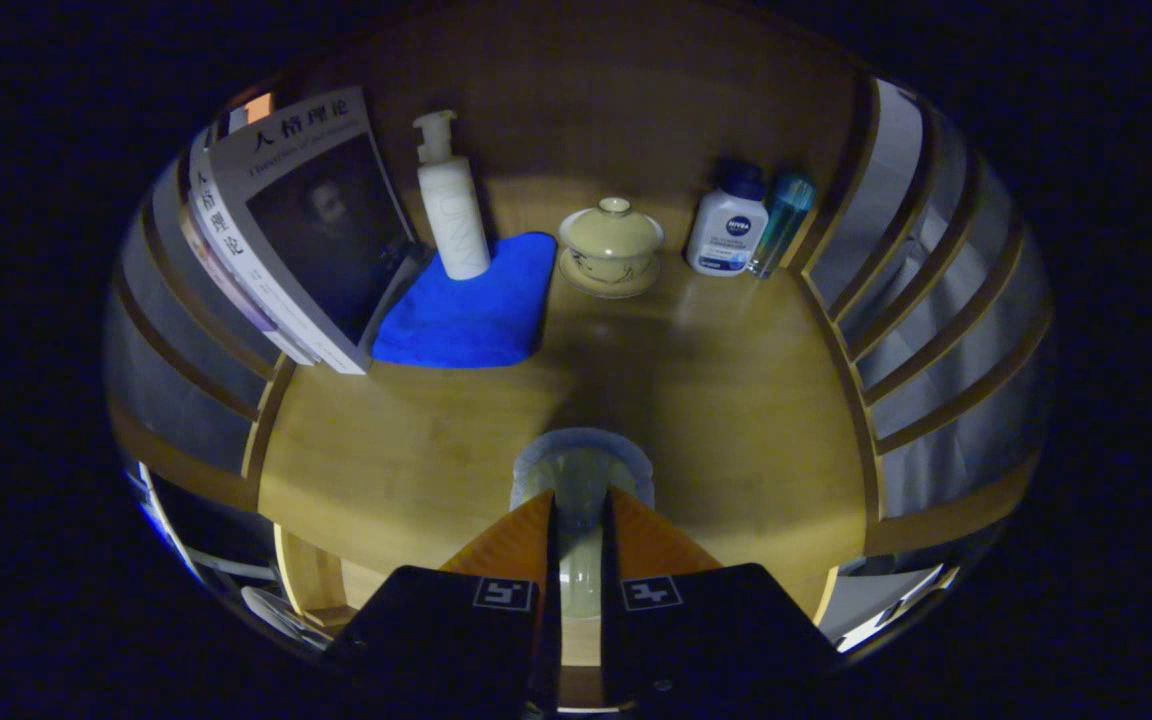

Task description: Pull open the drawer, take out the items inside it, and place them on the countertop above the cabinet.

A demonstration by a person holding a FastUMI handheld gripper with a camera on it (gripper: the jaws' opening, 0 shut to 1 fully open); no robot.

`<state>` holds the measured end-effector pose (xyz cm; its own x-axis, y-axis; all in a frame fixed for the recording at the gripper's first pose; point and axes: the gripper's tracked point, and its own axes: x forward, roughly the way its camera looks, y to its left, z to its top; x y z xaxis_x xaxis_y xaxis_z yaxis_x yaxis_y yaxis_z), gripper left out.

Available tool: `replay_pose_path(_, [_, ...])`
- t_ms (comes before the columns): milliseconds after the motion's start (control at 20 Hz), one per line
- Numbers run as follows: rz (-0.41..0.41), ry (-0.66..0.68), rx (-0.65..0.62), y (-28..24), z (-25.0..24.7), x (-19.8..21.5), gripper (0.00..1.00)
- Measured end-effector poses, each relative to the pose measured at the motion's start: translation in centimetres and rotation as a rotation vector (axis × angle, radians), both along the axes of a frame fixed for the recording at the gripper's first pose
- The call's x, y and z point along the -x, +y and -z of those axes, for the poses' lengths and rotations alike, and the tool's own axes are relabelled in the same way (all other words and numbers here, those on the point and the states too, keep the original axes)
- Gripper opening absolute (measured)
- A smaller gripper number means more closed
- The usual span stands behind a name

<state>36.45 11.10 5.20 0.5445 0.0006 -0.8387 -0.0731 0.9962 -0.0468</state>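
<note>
Reaching forward low over the wooden counter, the gripper has its jaws narrow, both pressing on a pale, translucent cup-like item that sits on the counter between them. Beyond the fingers, from left to right, stand leaning books, a white pump bottle on a blue cloth, a lidded cream bowl on its saucer, a white lotion bottle and a slim teal bottle just beside it.

blue cloth, white pump bottle, cream lidded cup, tan wooden countertop, grey-covered books.
</note>
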Motion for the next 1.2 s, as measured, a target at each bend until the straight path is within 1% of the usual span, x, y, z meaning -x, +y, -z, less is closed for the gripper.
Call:
replay_pose_path(250, [0.019,-0.021,-0.030,-0.3,0.5,-0.7,0.20])
replay_pose_path(350, [0.008,-0.047,-0.059,0.1,0.1,-0.8,0.25])
replay_pose_path(500, [0.061,-0.097,-0.094,-0.1,-0.2,-0.7,0.38])
replay_pose_path(600, [0.047,-0.120,-0.120,0.4,-0.4,0.2,0.46])
replay_pose_path(750, [0.015,-0.167,-0.091,0.4,-1.3,1.7,0.58])
replay_pose_path(900, [0.002,-0.245,-0.074,0.6,-3.1,3.4,0.70])
replay_pose_path(1050, [-0.038,-0.342,-0.043,0.8,-5.1,5.9,0.70])
replay_pose_path(1200, [-0.064,-0.449,-0.038,1.3,-6.8,8.9,0.70])
